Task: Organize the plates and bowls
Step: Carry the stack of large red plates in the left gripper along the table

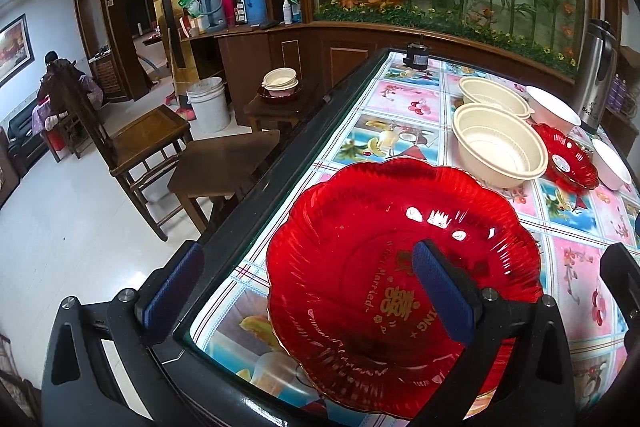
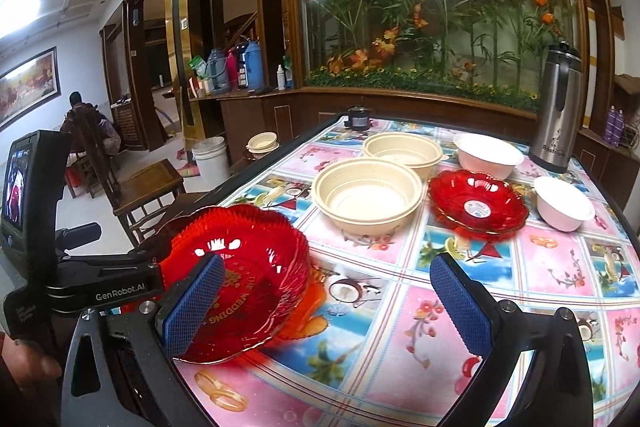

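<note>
A large red scalloped plate (image 1: 360,247) with gold lettering lies at the table's near left corner, also seen as the big red plate (image 2: 256,267). My left gripper (image 1: 306,291) is open and straddles its left rim, one pad (image 1: 440,291) over the plate, the other off the table edge. Whether a finger touches the plate I cannot tell. My right gripper (image 2: 332,307) is open over the tablecloth, just right of that plate, holding nothing. Farther back sit two cream bowl stacks (image 2: 368,199) (image 2: 404,153), a smaller red plate (image 2: 476,207) and two white bowls (image 2: 488,155) (image 2: 564,203).
The table (image 2: 400,347) has a colourful cloth under glass and a dark rim. A steel thermos (image 2: 560,115) stands at the far right, a small dark object (image 2: 358,119) at the far edge. Wooden chairs (image 1: 152,143) and a stool with more bowls (image 1: 280,83) stand left of the table.
</note>
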A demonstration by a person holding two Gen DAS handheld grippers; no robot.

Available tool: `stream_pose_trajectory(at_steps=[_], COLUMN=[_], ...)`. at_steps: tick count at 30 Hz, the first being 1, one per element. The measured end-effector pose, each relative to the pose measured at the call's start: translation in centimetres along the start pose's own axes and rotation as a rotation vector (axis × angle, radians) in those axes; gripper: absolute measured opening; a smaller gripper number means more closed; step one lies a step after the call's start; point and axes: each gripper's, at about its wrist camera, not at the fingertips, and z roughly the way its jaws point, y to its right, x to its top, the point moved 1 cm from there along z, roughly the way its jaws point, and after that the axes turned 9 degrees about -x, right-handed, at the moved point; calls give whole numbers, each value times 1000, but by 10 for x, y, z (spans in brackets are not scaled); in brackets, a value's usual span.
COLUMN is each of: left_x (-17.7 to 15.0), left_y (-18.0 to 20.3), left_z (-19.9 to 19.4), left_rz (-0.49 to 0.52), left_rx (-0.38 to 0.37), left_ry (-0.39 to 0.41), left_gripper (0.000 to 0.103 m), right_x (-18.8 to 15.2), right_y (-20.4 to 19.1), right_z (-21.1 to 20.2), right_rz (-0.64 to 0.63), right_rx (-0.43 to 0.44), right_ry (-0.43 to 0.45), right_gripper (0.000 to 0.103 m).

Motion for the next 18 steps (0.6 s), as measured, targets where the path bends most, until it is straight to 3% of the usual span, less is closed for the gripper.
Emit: stream_pose_trajectory(at_steps=[18], left_x=[-5], left_y=[-15], left_z=[24], left_rz=[-26], left_rx=[4], left_ry=[-52], left_gripper=[103], right_x=[-3], right_y=[-15], right_z=[33], right_rz=[8], right_rx=[18], right_ry=[-71], right_gripper=[103])
